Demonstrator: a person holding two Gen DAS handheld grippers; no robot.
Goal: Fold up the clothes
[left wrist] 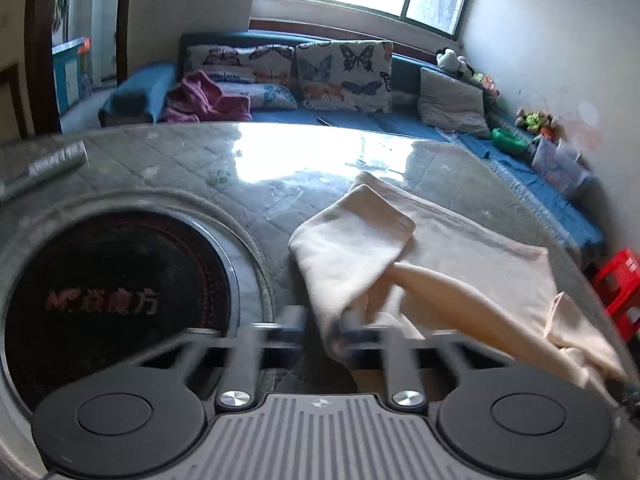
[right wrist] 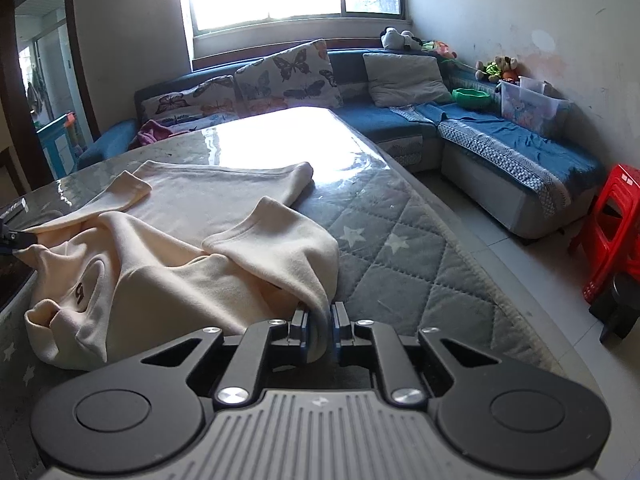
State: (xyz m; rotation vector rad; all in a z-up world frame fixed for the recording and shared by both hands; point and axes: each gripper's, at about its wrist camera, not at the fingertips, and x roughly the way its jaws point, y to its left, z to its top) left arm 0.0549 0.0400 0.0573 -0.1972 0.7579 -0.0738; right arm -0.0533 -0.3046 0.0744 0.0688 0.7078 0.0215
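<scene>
A cream sweatshirt [left wrist: 440, 248] lies partly spread on the grey quilted table [left wrist: 168, 168], its hem toward the sofa. My left gripper [left wrist: 322, 330], blurred by motion, is shut on a bunched edge near one sleeve [left wrist: 352, 232], which is folded over the body. In the right wrist view the sweatshirt [right wrist: 200, 200] is rumpled, with the collar and its dark label [right wrist: 80, 292] near the front left. My right gripper [right wrist: 320, 320] is shut on a fold of the other sleeve [right wrist: 288, 240], lifted slightly off the table [right wrist: 400, 248]. The left gripper [right wrist: 10, 240] shows at the far left edge, pinching cloth.
A round black glass plate [left wrist: 112, 300] is set into the table left of the garment. A blue corner sofa [right wrist: 500, 136] with butterfly cushions [left wrist: 344, 76] wraps the far sides. A red plastic stool [right wrist: 616, 232] stands on the tiled floor at the right.
</scene>
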